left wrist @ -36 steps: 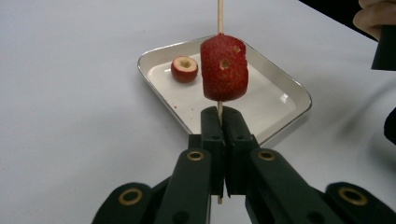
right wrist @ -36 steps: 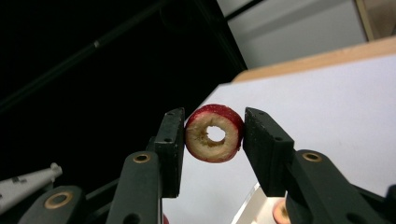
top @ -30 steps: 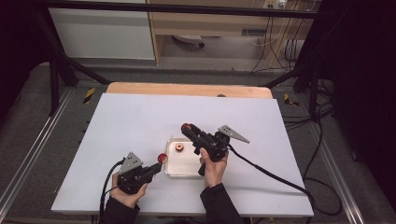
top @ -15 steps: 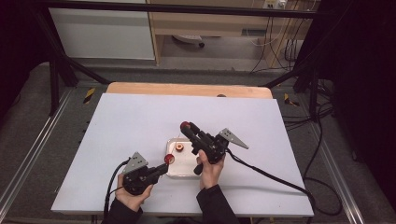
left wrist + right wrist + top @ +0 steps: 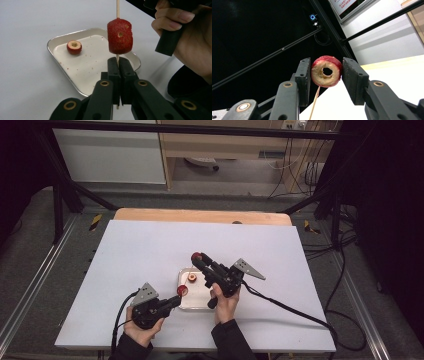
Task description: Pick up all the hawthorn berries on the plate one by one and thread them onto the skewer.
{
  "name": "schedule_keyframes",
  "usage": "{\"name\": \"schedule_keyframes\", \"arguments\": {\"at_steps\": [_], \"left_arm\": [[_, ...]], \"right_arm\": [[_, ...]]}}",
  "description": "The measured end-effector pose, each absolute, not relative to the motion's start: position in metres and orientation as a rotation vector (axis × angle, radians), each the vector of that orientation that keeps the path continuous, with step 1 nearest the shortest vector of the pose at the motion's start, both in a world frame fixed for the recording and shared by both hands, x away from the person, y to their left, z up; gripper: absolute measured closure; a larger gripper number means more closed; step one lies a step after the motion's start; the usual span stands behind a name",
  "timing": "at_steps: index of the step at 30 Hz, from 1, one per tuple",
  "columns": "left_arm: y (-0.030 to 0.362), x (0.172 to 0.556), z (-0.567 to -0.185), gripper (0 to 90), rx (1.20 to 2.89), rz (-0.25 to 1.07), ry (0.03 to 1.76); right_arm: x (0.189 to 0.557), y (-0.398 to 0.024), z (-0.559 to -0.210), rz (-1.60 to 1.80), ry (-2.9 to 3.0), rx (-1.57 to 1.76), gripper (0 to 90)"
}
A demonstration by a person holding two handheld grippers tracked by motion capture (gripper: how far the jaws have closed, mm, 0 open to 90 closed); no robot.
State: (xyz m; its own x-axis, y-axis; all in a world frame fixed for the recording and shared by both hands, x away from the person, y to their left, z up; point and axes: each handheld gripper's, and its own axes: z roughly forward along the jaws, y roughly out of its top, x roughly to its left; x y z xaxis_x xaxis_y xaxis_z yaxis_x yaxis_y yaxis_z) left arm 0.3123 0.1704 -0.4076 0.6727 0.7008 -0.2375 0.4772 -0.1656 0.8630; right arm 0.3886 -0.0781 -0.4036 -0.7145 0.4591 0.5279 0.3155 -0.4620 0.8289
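Two grippers are working over the tray point(image 5: 200, 304) in the high view: the left gripper point(image 5: 176, 296) is sitting low at the tray's near-left corner with a red fruit at its tip, while the right gripper point(image 5: 196, 258) is hanging higher, over the tray's far side, gripping another red piece. A third fruit point(image 5: 192, 278) is lying loose in the tray. The skewer itself is too thin to make out from up here.

Left gripper view now: the jaws are standing fully closed on the skewer point(image 5: 117, 7), which is rising straight up between them, with one cored fruit point(image 5: 120, 35) already threaded just above the pads. The spare fruit point(image 5: 74, 47) is resting in the tray point(image 5: 60, 42) behind, and the right hand point(image 5: 190, 42) is hovering at the upper right.

Right gripper view: the jaws are standing partly open, pinching a cored ring point(image 5: 326, 71), its hole facing the camera. The skewer point(image 5: 314, 103) is slanting up from below, its tip under the ring. I reckon the hole needs lining up with that upright stick, then pushing down.
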Motion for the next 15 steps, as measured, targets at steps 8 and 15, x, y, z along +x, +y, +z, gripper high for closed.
{"name": "schedule_keyframes", "arguments": {"at_steps": [8, 15], "left_arm": [[0.1712, 0.3126, -0.4071, 88.4, 1.798, 0.246, 0.937], [0.1714, 0.3123, -0.4064, 88.5, 1.766, 0.250, 0.943]], "right_arm": [[0.3880, -0.0771, -0.4062, 2.354, 1.611, 1.136, 60.2], [0.3861, -0.0743, -0.4110, 2.369, 1.653, 1.139, 60.3]]}}
